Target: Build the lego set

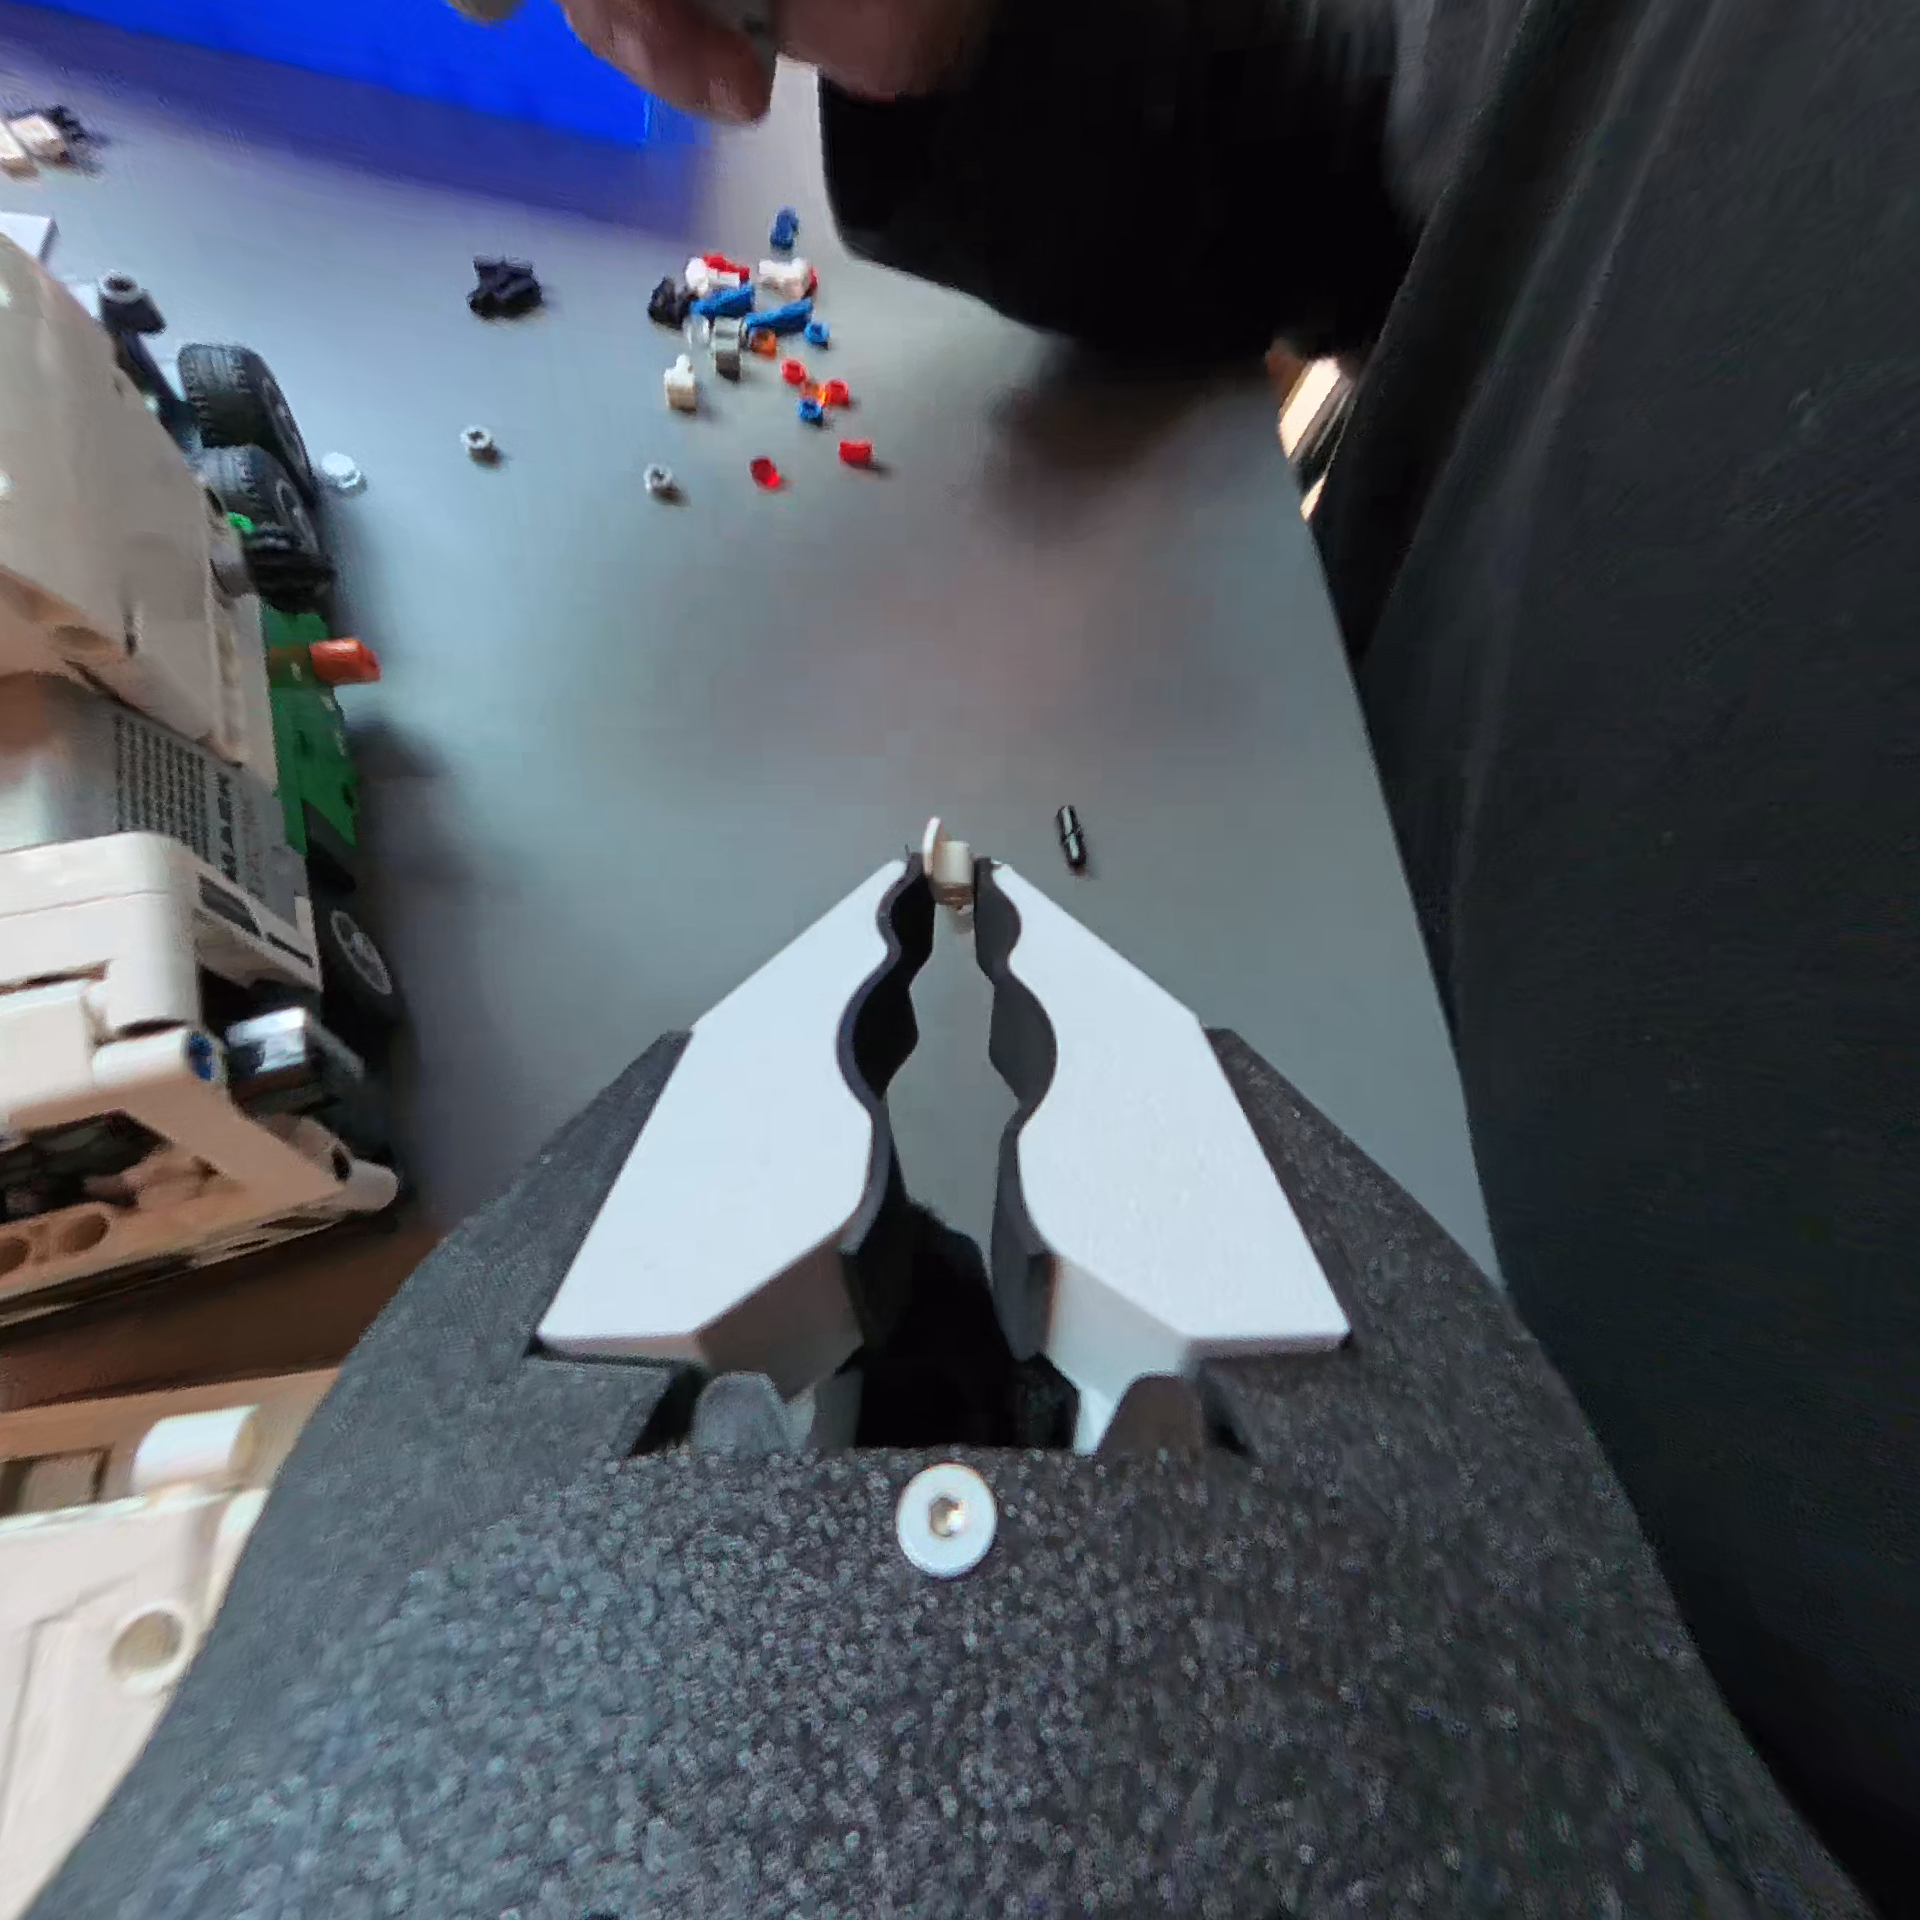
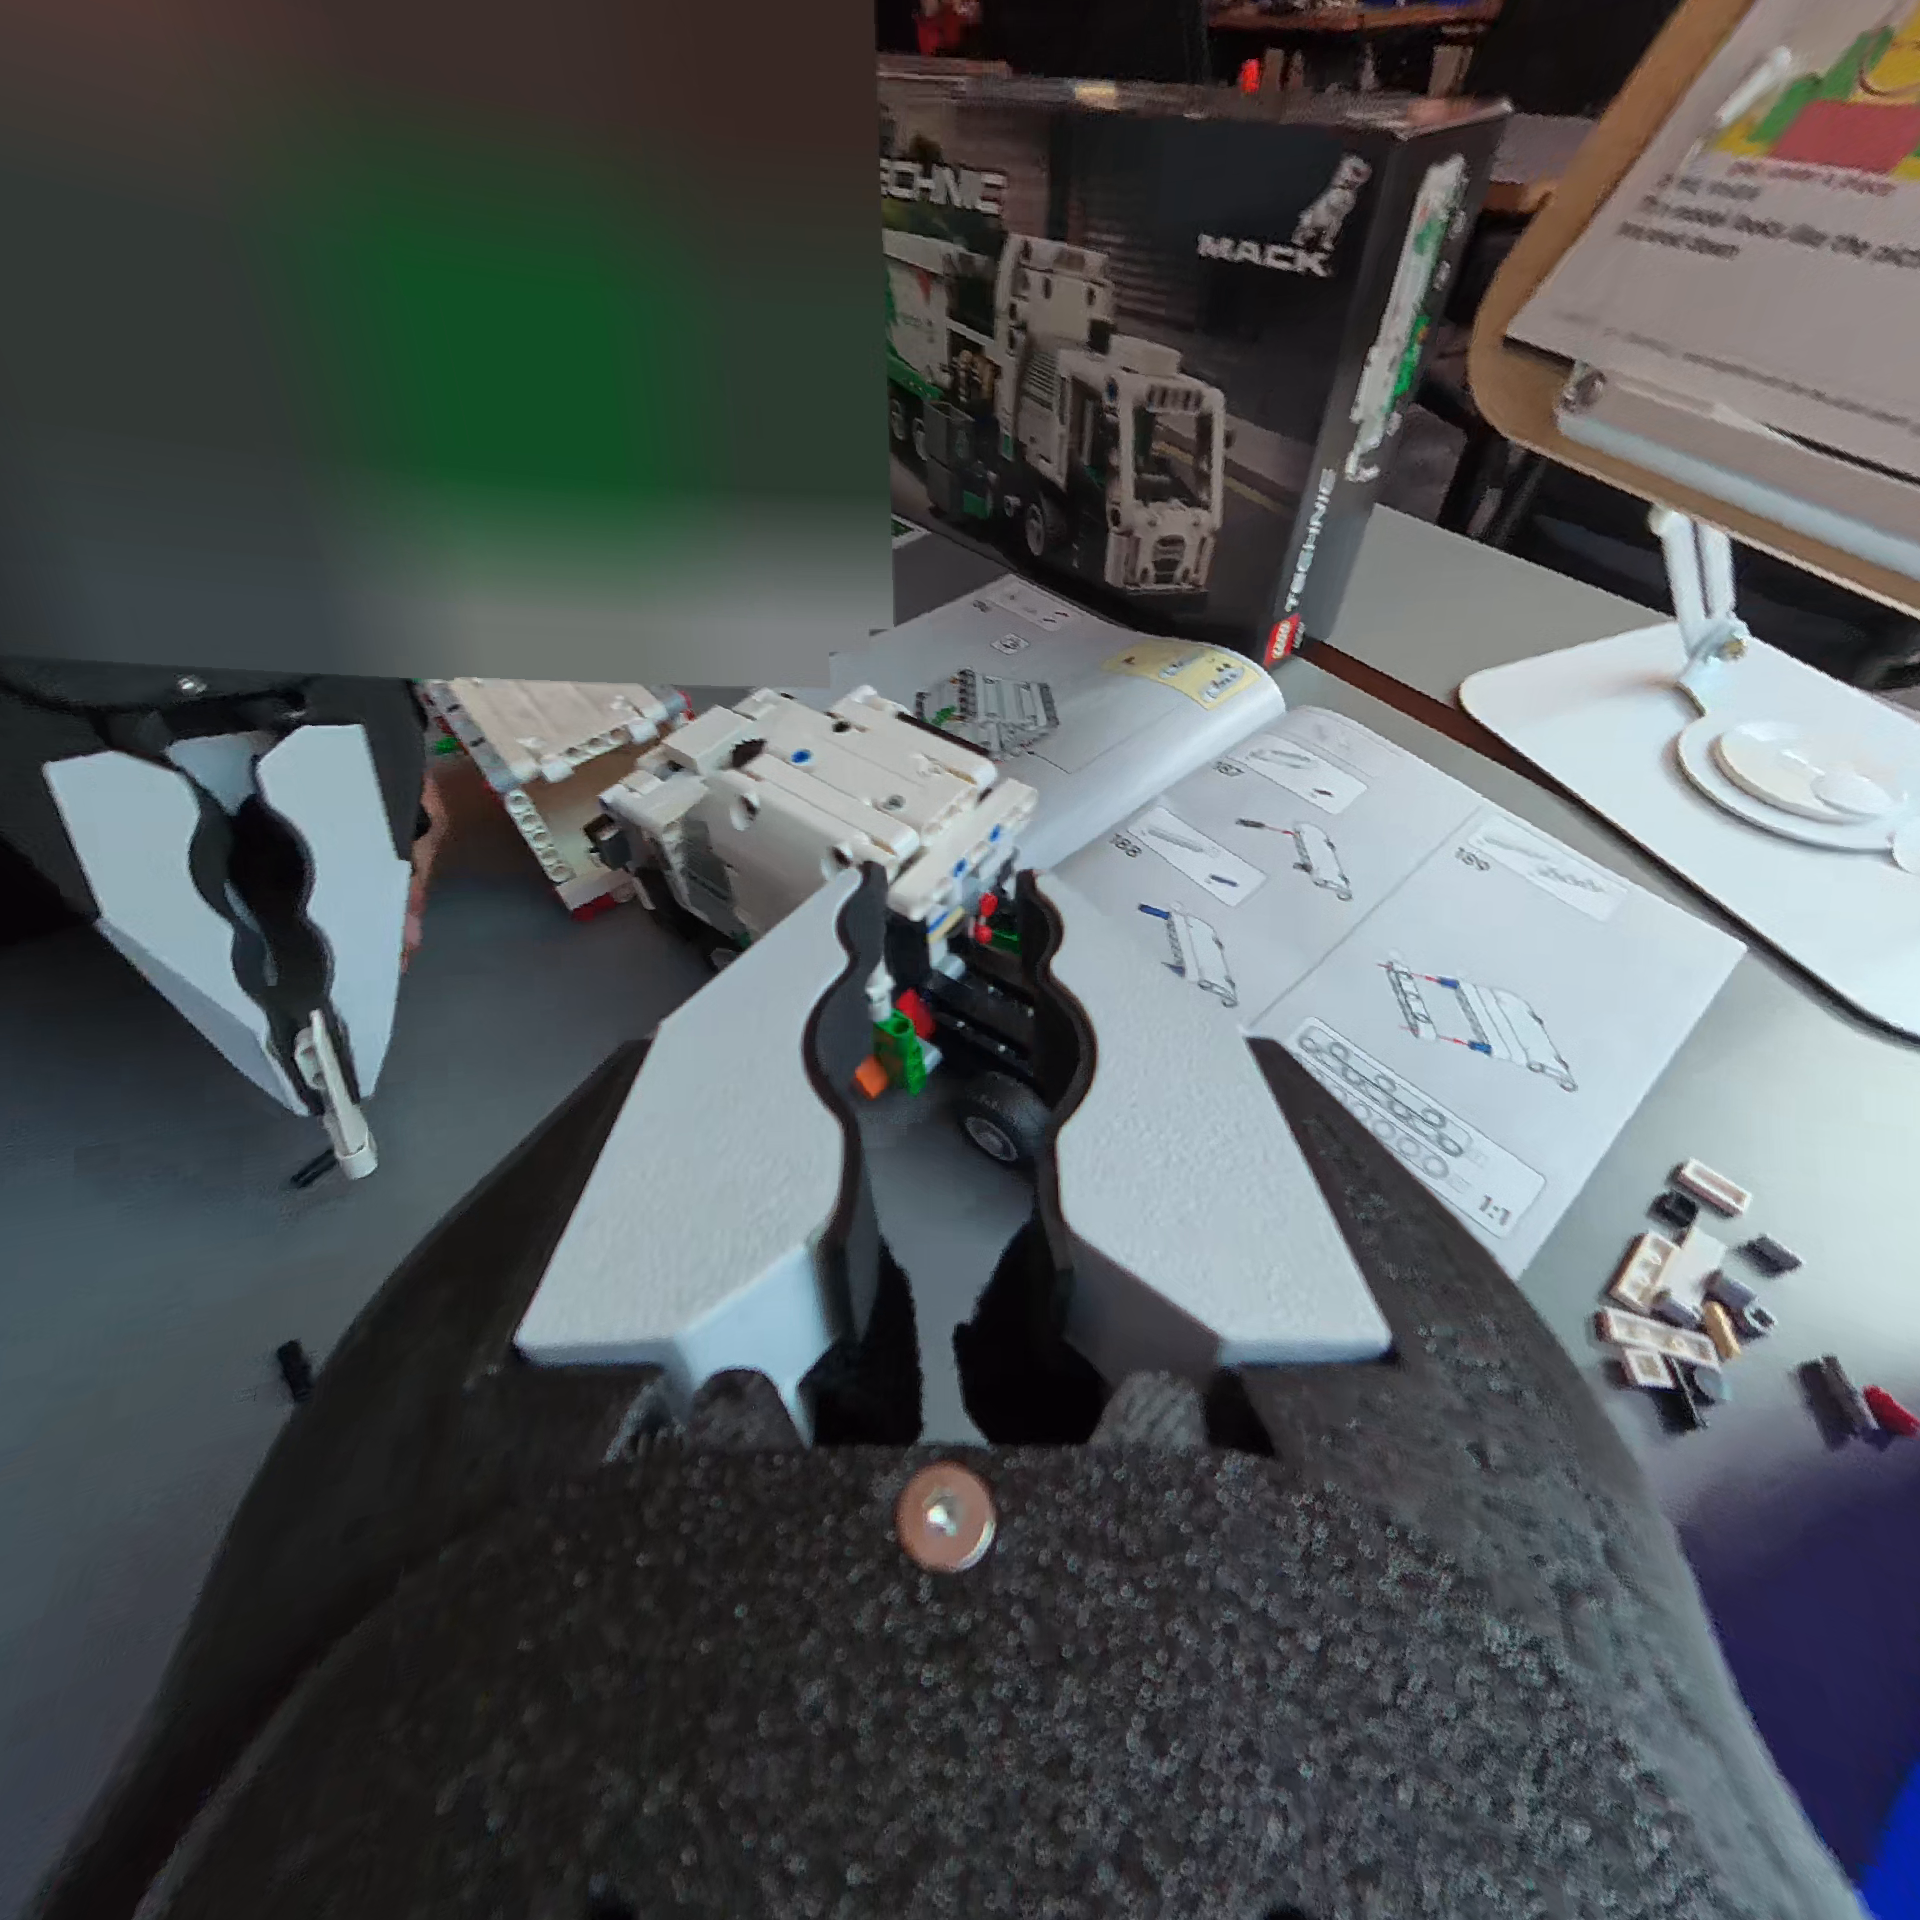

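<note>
two grippers: left gripper (image 1: 951, 883) jaws pinch a white pin piece (image 2: 330, 1081) (tip down); right gripper (image 2: 940, 883) jaws spread.

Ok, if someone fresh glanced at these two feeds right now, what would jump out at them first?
Probably the half-built white truck lying on the grey table straight ahead of the open right gripper, with the open instruction booklet to its right. Next, the left gripper pinching a small white piece at its tips, and the scatter of red, blue and white bricks farther off.
</note>
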### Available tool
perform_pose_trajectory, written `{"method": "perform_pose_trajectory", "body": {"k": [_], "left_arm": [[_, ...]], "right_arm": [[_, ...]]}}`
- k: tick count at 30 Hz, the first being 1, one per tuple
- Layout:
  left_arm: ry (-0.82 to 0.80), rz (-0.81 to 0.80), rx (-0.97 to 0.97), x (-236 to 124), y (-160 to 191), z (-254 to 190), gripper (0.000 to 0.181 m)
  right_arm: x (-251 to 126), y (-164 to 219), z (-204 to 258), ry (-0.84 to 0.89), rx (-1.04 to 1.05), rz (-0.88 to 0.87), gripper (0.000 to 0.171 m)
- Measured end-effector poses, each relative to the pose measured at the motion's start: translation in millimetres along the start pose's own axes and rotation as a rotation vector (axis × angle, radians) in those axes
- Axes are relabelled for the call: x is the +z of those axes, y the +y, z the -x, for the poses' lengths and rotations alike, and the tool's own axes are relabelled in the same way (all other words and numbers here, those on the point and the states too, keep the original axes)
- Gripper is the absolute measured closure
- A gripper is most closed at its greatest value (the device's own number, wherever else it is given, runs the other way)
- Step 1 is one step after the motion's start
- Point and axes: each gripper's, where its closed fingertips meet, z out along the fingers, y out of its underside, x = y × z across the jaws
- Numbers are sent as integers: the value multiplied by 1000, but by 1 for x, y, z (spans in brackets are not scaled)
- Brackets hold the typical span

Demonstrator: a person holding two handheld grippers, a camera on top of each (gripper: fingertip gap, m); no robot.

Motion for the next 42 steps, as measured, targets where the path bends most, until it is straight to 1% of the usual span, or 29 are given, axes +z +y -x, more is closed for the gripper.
{"method": "perform_pose_trajectory", "body": {"k": [1, 2, 3, 5, 7, 9, 11, 13, 15, 18, 20, 24, 26, 29, 31, 32, 34, 37, 38, 39, 40, 42], "left_arm": [[23, -44, -8, -3, -8, -4, 176], [39, -89, -14, -7, -16, -6, 176], [44, -135, -22, -12, -24, -6, 176], [70, -227, -52, -23, -39, -8, 176], [79, -309, -72, -34, -51, -6, 176], [110, -367, -93, -40, -58, -8, 176], [104, -391, -98, -42, -61, -7, 176], [79, -378, -69, -40, -60, -6, 176], [59, -370, -50, -38, -60, -6, 176], [26, -340, -41, -35, -56, -3, 176], [20, -351, -44, -35, -57, -2, 176], [32, -434, -84, -39, -68, 0, 176], [-8, -462, -97, -44, -71, 8, 177], [-41, -414, -64, -44, -66, 8, 177], [-98, -352, -2, -40, -60, 8, 176], [-131, -316, 33, -38, -57, 9, 176], [-166, -244, 87, -30, -50, 8, 176], [-189, -189, 122, -23, -44, 7, 176], [-191, -188, 120, -22, -43, 7, 176], [-194, -189, 115, -22, -43, 8, 176], [-197, -185, 109, -22, -43, 9, 176], [-199, -202, 99, -25, -45, 10, 177]], "right_arm": [[0, -3, 11, -36, -21, -7, 152], [-1, -6, 24, -85, -40, -13, 148], [-1, -9, 38, -144, -52, -22, 150], [-5, -13, 74, -305, -59, -35, 150], [-9, -5, 112, -496, -48, 21, 147], [-8, 1, 134, -574, -53, 43, 148], [-2, 7, 141, -565, -67, 50, 152], [-1, 8, 151, -611, -44, 50, 154], [0, 8, 155, -641, 1, 50, 160], [3, 16, 153, -625, -21, 82, 170], [5, 17, 153, -615, -43, 73, 171], [9, 13, 155, -665, 75, 32, 171], [11, 5, 146, -632, 96, -32, 171], [9, 7, 146, -668, 121, -11, 171], [8, 9, 141, -669, 107, 7, 157], [6, 5, 139, -670, 109, -15, 155], [3, 0, 137, -675, 113, -39, 156], [7, 7, 143, -691, 91, -16, 154], [9, 11, 145, -687, 82, 0, 157], [10, 13, 146, -691, 74, 9, 166], [11, 12, 145, -679, 74, 0, 171], [11, 10, 144, -676, 74, -13, 171]]}}
